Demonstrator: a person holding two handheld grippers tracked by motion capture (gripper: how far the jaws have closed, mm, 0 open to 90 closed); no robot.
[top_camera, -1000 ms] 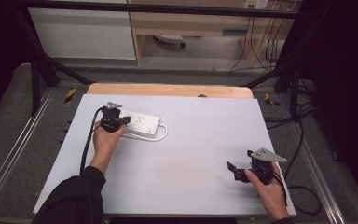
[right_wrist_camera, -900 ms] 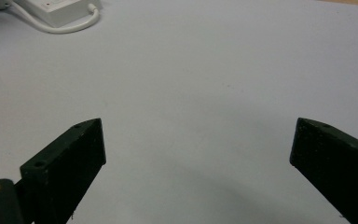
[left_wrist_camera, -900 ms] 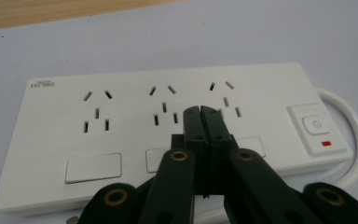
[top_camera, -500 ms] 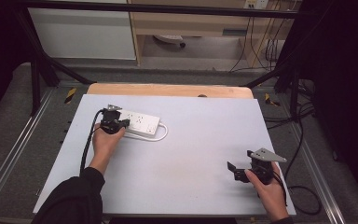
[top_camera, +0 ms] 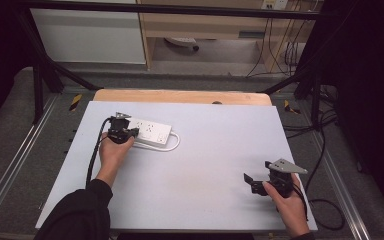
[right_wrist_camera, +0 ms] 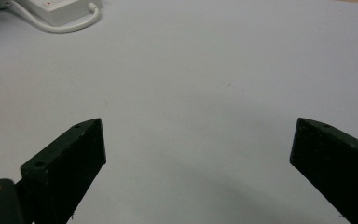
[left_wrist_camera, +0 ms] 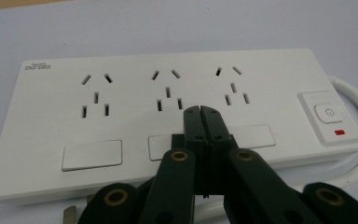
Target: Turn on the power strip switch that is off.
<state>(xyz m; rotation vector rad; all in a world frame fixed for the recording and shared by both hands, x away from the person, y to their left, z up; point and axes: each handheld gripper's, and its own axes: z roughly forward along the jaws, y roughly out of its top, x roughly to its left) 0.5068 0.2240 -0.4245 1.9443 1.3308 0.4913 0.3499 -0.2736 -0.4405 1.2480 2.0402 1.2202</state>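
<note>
A white power strip (top_camera: pixel 150 133) lies flat at the back left of the table, its white cord (top_camera: pixel 172 146) looping off its right end. My left gripper (top_camera: pixel 121 131) hovers at its left half. In the left gripper view the strip (left_wrist_camera: pixel 121 107) shows three socket groups and a switch (left_wrist_camera: pixel 329 114) with a red light; my left gripper (left_wrist_camera: pixel 200 110) is shut with nothing between the jaws, its tips over the strip just below the middle socket. My right gripper (top_camera: pixel 250 183) rests near the front right of the table, open and empty (right_wrist_camera: pixel 198 140).
The table is covered by a pale grey mat (top_camera: pixel 210 160) with a wooden edge (top_camera: pixel 180 96) at the back. Black cables (top_camera: pixel 325 205) trail off the right side. A metal frame (top_camera: pixel 10 170) runs along both sides. The strip's end and cord (right_wrist_camera: pixel 56 14) lie far from the right gripper.
</note>
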